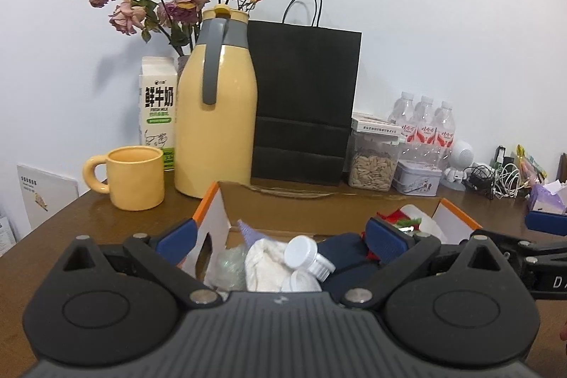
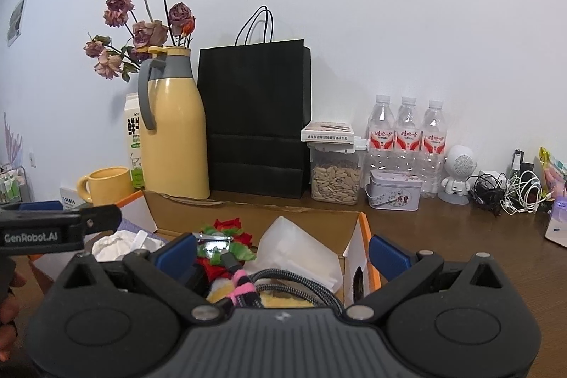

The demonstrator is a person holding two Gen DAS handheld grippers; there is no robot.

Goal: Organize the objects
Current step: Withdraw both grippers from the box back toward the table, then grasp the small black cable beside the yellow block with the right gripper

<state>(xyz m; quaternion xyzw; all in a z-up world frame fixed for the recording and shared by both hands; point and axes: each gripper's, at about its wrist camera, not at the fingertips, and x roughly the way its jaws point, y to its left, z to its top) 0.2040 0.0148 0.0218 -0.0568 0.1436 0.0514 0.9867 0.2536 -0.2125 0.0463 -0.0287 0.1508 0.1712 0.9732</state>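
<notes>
An open cardboard box [image 1: 319, 206] with orange-edged flaps sits on the brown table just ahead of both grippers. In the left wrist view it holds a white cloth [image 1: 264, 263], a white capped bottle [image 1: 308, 254] and a navy item [image 1: 349, 250]. My left gripper [image 1: 280, 238] hangs open over these, its blue pads wide apart and holding nothing. The right wrist view shows the box [image 2: 248, 215] with a red-and-green fabric flower [image 2: 226, 225], a translucent plastic container [image 2: 297, 250] and a braided cable [image 2: 283, 278] with a pink tie. Above them my right gripper [image 2: 281, 254] is open and empty.
Along the wall stand a yellow thermos [image 1: 216, 116], a yellow mug [image 1: 134, 178], a milk carton [image 1: 157, 108], a black paper bag [image 1: 304, 101], a seed jar [image 2: 336, 176], a tin [image 2: 393, 192], three water bottles [image 2: 407, 130], a small white robot figure [image 2: 459, 172] and tangled cables [image 2: 506, 190].
</notes>
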